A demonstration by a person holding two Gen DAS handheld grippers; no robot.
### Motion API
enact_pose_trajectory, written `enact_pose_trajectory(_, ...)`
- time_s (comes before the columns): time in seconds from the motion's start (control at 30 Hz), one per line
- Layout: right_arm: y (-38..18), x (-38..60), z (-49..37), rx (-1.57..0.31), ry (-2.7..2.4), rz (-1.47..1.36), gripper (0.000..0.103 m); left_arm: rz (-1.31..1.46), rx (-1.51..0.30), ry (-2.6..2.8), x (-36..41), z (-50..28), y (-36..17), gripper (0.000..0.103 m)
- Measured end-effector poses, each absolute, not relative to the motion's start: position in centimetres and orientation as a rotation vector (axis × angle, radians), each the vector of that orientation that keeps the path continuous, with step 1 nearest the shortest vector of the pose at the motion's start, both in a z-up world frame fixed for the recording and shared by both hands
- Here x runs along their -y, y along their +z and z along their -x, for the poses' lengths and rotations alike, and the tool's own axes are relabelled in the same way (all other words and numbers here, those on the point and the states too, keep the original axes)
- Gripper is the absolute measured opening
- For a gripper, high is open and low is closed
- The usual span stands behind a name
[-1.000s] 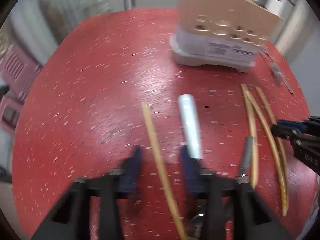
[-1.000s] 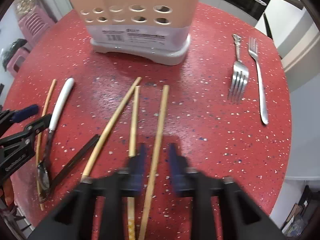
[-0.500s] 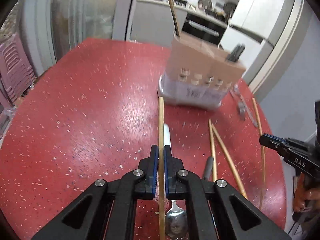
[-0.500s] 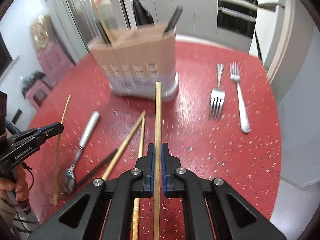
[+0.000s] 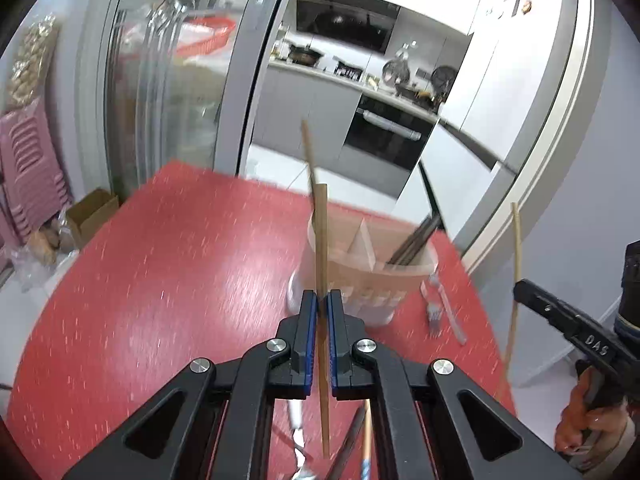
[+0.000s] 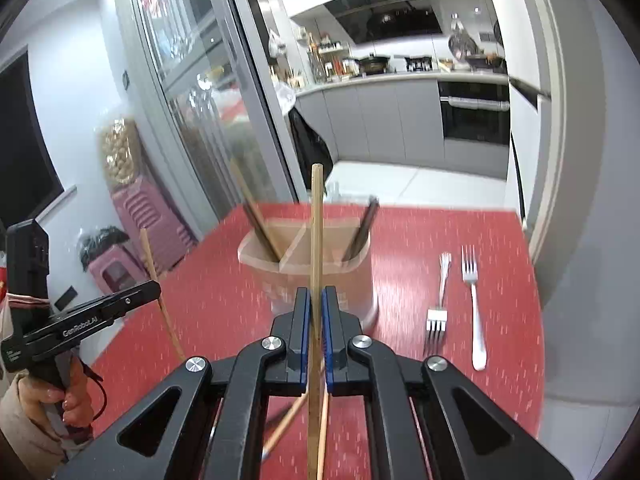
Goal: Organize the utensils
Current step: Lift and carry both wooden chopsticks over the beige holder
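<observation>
My left gripper [image 5: 321, 296] is shut on a wooden chopstick [image 5: 321, 232], held off the red table [image 5: 160, 280] and pointing at the beige divided utensil holder [image 5: 372, 268]. My right gripper [image 6: 316, 292] is shut on a second wooden chopstick [image 6: 317, 220], also aimed at the holder [image 6: 320, 268]. Each view shows the other gripper from the side: the right gripper [image 5: 520, 288] with its chopstick [image 5: 516, 260], the left gripper [image 6: 152, 288] with its chopstick [image 6: 156, 280]. Chopsticks [image 6: 260, 224] and a dark utensil [image 6: 364, 228] stand in the holder.
Two forks [image 6: 440, 304] [image 6: 474, 308] lie on the table to the right of the holder. A spoon [image 5: 296, 420] and more chopsticks [image 5: 366, 440] lie under my left gripper. Pink stools [image 6: 132, 216] and a cardboard box [image 5: 90, 212] stand beyond the table's left edge.
Both grippers closed, each on a chopstick that lay on the table, and lifted it. Both hands rose and tilted up, so the holder's open top and the kitchen came into view.
</observation>
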State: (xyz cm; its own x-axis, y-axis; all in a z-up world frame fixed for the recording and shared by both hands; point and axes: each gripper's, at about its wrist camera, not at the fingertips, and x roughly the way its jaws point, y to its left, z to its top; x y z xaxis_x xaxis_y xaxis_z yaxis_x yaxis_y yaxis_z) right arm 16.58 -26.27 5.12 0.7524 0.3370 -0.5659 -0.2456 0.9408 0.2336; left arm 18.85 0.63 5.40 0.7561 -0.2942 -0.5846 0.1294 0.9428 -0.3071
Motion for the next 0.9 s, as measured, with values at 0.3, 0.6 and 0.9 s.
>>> enact_pose_trajectory(0.3,8.8,24.7,-22.1,-0.542,0.323,-0.150,0.006,0.264,-0.561,-0.245,0.2,-23.8,11.5,0.028)
enact_pose_trajectory(0.6,10.0,23.1,-28.1,-0.478,0.308,-0.134,0.006,0.268,-0.481,-0.219,0.2,-29.2,14.8,0.028)
enact_pose_trajectory(0.9,7.7,21.7,-33.0,-0.447,0.279,-0.122,0.006,0.252,-0.482,-0.177,0.7,-34.7,11.4,0.028)
